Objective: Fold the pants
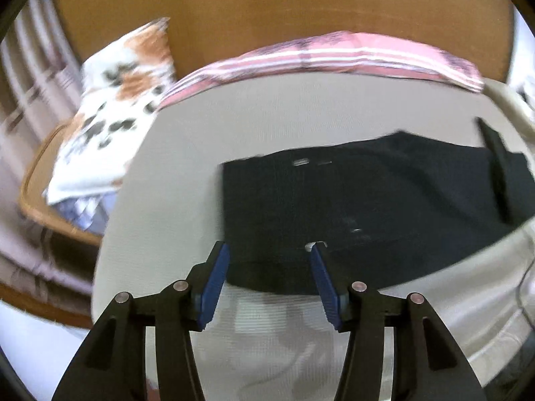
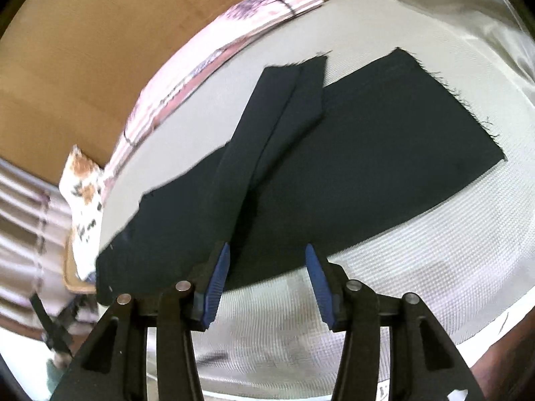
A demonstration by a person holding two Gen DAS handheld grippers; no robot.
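**Loose fold at risk of slipping**

Risk, as a judgement: narrow top flap sliding off or skewing if snagged by a pad, nothing pinning it. Left gripper [image 1: 269, 250] parted halfway, empty, over near hem. Right gripper [image 2: 265, 254] likewise released, holding nothing. Beyond: black woven pants [image 2: 351, 167] flat on beige textured bed cover [image 2: 418, 267].

Bare bedsheet [image 2: 418, 267] lies free around the pants [image 2: 334, 167]; pillows [image 1: 110, 107] crowd the far edge.
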